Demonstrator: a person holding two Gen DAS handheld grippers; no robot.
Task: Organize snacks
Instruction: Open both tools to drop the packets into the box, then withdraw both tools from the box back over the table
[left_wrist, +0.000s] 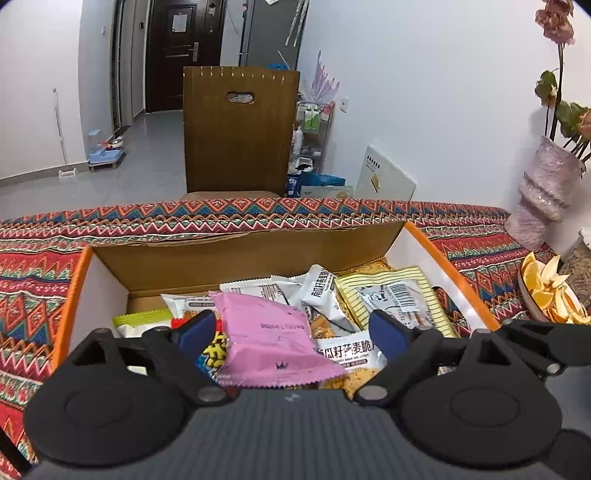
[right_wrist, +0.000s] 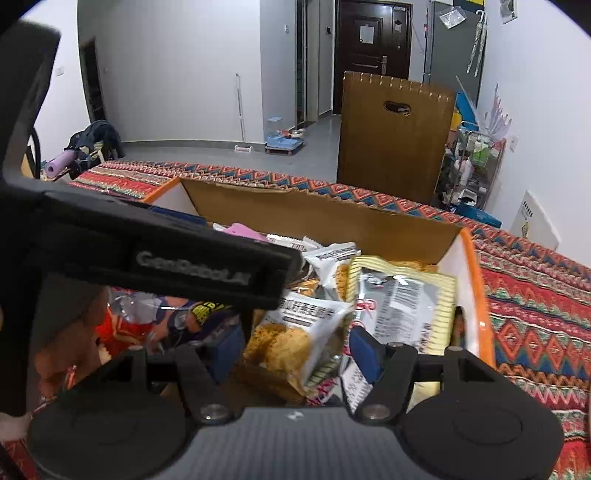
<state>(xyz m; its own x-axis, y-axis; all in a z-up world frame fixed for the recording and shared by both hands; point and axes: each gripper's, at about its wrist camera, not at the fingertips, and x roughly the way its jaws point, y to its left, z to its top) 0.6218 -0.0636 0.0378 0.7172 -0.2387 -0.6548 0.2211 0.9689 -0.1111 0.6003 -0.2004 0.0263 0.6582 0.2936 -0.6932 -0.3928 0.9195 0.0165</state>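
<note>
A cardboard box (left_wrist: 240, 254) with an orange rim stands on the patterned tablecloth and holds several snack packets. My left gripper (left_wrist: 291, 330) hovers open over the pile. A pink packet (left_wrist: 266, 332) lies between its blue pads, and the right pad stands apart from it. A yellow-striped packet (left_wrist: 399, 295) lies at the box's right side. In the right wrist view my right gripper (right_wrist: 297, 350) is open over the same box (right_wrist: 314, 214). A white packet of golden crisps (right_wrist: 295, 332) sits loosely between its pads. The left gripper's black body (right_wrist: 166, 258) crosses this view at the left.
A wooden chair (left_wrist: 240, 129) stands behind the table. A pink vase (left_wrist: 543, 184) with flowers and a dish of orange slices (left_wrist: 550, 295) sit right of the box. The tablecloth (left_wrist: 37, 295) spreads on both sides. A hand (right_wrist: 62, 347) shows under the left gripper's body.
</note>
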